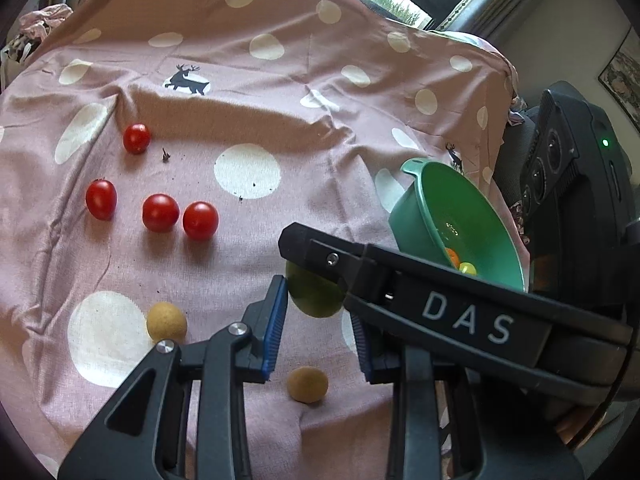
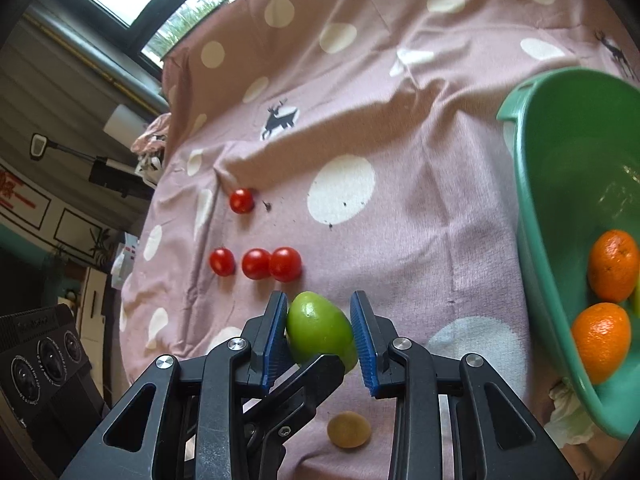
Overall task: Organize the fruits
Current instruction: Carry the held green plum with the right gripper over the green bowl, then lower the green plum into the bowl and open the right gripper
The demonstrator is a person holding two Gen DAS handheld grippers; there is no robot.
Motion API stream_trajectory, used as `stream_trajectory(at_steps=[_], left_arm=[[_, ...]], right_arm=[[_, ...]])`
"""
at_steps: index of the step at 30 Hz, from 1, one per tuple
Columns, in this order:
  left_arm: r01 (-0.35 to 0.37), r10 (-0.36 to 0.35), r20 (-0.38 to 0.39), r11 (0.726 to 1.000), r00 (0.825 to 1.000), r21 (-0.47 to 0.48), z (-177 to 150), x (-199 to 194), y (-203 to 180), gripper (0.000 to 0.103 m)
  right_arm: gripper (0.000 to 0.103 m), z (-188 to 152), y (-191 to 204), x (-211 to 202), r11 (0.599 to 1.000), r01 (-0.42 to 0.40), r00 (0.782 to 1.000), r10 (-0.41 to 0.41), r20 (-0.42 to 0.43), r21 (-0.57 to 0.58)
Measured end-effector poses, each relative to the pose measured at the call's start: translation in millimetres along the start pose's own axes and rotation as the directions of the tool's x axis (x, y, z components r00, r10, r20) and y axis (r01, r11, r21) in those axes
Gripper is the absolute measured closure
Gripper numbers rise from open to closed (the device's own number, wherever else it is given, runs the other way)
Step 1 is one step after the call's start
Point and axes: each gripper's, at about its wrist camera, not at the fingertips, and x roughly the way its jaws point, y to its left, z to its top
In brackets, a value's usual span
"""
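**Green fruit clamped, bowl waiting at three o'clock**

Right claw (image 2: 319, 304) fills the bottom of its own view, its blue pads pressed on either flank of the green fruit (image 2: 316, 328). The fruit is off the cloth (image 2: 400, 120), gripped across its narrow width, probably so the rounded skin cannot squirt out. One finger of the left claw (image 1: 318, 304) crosses under the fruit at six o'clock.

From the left wrist, that claw's pads stand drawn close with only a narrow gap, and the fruit sits right at their tips. The right claw's finger covers the far pad's tip, so I cannot tell whether this claw pinches the fruit too or merely steadies it.

At three o'clock the bowl (image 2: 516, 128) is tipped toward the claws, mouth open, which should ease dropping fruit in. Two oranges (image 2: 614, 264) lie in it; something yellow beside them is cut off.

At ten to eleven o'clock four tomatoes (image 2: 256, 264) rest on the cloth, three of them in a row. One brown fruit (image 2: 348, 430) lies at six o'clock, and a second shows only from the left wrist. What the cloth covers is hidden.
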Motion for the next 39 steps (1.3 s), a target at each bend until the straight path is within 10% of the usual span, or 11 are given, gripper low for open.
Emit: stream_trajectory(at_steps=[18,39], left_arm=[[0.023,-0.05,0.164,0.987,0.985,0.158,5.3,-31.3,-54.7,0.073],[0.123,-0.162,0.103,0.942,0.981,0.312,12.7,4.3,-123.4,0.073]], right_arm=[[0.068,0.4,6.6,-68.8,0.999,-0.023,0.976,0.03,0.216,-0.033],[0.068,3.0,-55.9,-120.3,0.993,0.006,0.932,-0.047,0.359,0.114]])
